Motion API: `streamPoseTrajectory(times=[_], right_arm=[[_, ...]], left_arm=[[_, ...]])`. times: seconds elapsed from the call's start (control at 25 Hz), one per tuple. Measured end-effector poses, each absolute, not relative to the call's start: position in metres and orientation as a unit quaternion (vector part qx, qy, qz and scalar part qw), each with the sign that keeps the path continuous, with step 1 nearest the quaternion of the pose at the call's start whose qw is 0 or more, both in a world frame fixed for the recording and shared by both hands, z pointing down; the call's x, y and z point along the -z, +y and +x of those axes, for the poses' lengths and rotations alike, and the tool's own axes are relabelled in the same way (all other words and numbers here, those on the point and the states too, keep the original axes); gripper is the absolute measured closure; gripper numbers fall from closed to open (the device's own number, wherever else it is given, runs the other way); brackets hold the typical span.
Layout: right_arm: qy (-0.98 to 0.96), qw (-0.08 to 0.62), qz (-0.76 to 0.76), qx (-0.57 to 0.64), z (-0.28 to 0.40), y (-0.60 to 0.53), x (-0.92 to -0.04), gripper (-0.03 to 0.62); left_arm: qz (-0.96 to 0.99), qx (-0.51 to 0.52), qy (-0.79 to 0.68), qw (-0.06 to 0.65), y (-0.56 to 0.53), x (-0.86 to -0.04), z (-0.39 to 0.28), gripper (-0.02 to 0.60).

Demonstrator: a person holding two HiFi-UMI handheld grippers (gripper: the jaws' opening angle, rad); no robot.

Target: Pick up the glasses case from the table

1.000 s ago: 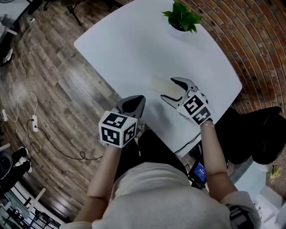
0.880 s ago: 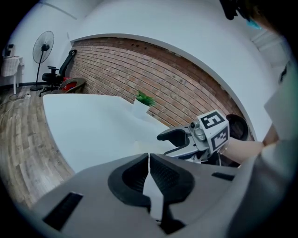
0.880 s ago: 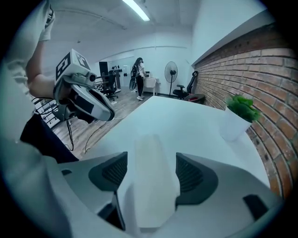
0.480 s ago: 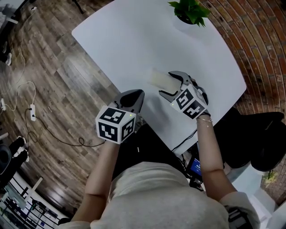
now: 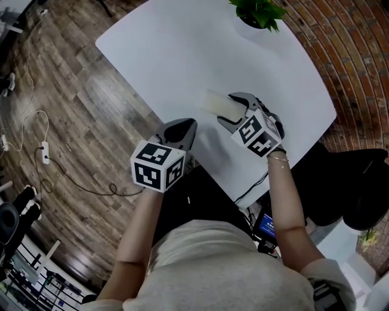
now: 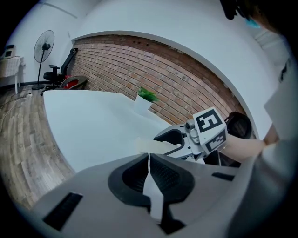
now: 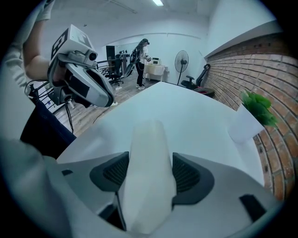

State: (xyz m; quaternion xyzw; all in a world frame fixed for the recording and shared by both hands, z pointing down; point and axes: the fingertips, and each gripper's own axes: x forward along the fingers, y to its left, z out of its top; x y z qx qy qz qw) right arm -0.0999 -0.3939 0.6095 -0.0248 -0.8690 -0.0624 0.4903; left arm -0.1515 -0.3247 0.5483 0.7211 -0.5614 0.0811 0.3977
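Right gripper (image 5: 226, 109): jaws wide, closing around the glasses case (image 5: 213, 102) between them, by the table (image 5: 182, 48) edge nearest the person. Left gripper (image 5: 187, 127): jaws together, empty.

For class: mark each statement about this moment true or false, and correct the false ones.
1. The long white glasses case lies on the white table. True.
2. The left gripper holds the case. False: its jaws are shut on nothing, and it hovers near the table's edge, apart from the case.
3. The case sits between the jaws of the right gripper. True; those jaws are closing around it.
4. The green potted plant touches the case. False: it stands at the table's far edge, well apart from the case.
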Motion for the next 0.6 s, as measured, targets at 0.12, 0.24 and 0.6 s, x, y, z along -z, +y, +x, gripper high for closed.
streamPoseTrajectory(times=[0.12,0.24,0.6], right_arm=[[-0.869,0.488,-0.023,0.073,-0.099,-0.394,-0.608,0.306],[-0.872,0.482,-0.02,0.082,-0.101,-0.392,-0.604,0.31],[-0.887,0.459,0.023,0.048,-0.101,-0.392,-0.595,0.315]], left_arm=[[0.723,-0.086,-0.557,0.399,-0.324,-0.55,-0.152,0.569],[0.734,-0.092,-0.543,0.397,-0.325,-0.549,-0.15,0.569],[0.748,-0.053,-0.503,0.431,-0.335,-0.551,-0.15,0.457]])
